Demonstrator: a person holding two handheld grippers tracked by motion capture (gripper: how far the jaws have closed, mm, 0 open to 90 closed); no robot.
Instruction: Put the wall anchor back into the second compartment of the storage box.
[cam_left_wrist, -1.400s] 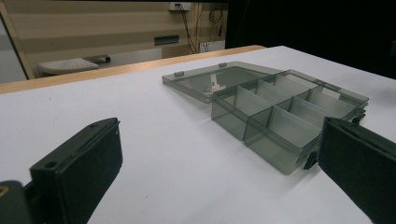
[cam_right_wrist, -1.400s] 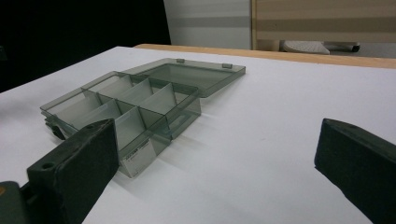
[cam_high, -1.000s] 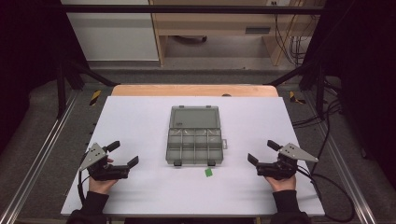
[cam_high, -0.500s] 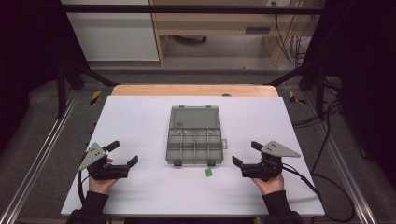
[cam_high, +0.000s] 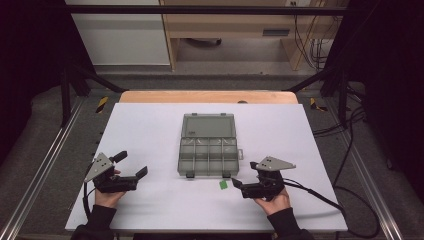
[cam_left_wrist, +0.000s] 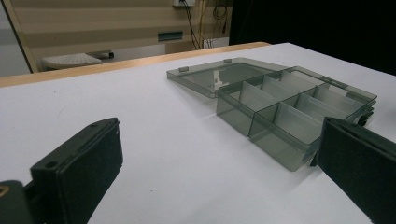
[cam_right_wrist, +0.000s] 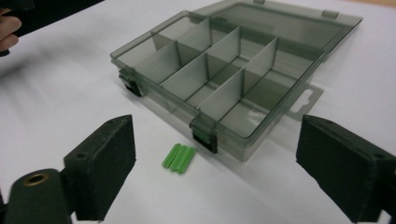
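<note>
Just before the near edge of the open box (cam_high: 208, 145), mid-bench (cam_high: 150, 125), lies the green piece (cam_high: 223, 185), with the right gripper (cam_high: 245, 177) beside it, jaws spread, and the left gripper (cam_high: 131, 165), jaws spread, well apart across bare surface.

So my box (cam_high: 208, 150) sits mid-table (cam_high: 150, 125), lid flat behind it. The little piece (cam_high: 223, 185) lies on the table just in front of its front right corner. My right gripper (cam_high: 241, 181) is just right of the piece, left gripper (cam_high: 131, 165) well off to the box's left.
</note>
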